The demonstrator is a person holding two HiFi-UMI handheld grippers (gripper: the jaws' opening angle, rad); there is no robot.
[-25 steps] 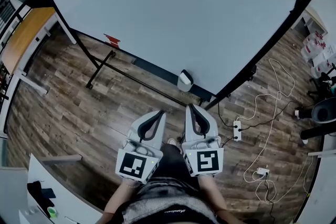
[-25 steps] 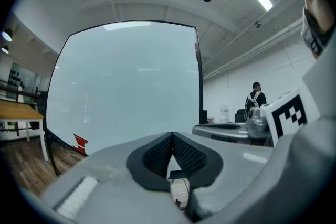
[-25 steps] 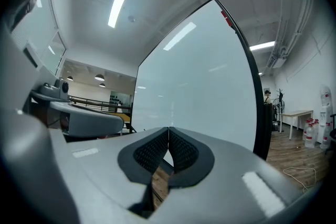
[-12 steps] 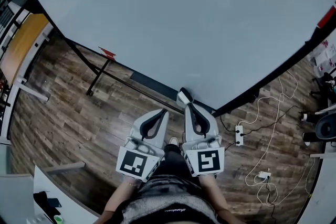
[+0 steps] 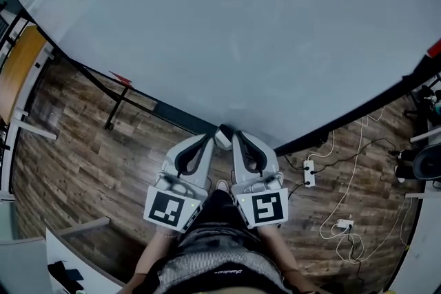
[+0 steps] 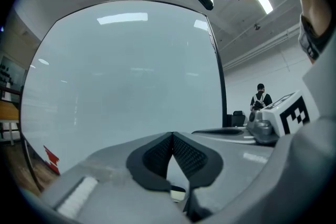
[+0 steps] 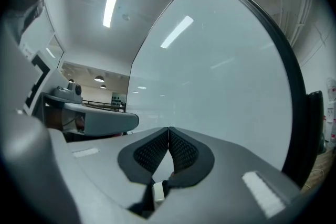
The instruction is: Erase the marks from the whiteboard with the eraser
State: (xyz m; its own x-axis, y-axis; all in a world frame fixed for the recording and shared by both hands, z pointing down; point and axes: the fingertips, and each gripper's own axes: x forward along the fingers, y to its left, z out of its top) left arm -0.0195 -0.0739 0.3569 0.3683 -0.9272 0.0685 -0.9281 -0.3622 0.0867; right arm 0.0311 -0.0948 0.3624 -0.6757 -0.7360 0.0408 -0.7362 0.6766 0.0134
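While level, left gripper [image 5: 207,138] beside right [image 5: 238,136]

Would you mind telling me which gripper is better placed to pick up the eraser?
Right, narrowly: the right gripper ends just beside the eraser at the foot of the whiteboard; the left gripper is almost as near. Both are shut.

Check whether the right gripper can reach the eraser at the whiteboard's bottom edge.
Probably yes: the eraser sits just off the right gripper tips with nothing between them, though its jaws are shut.
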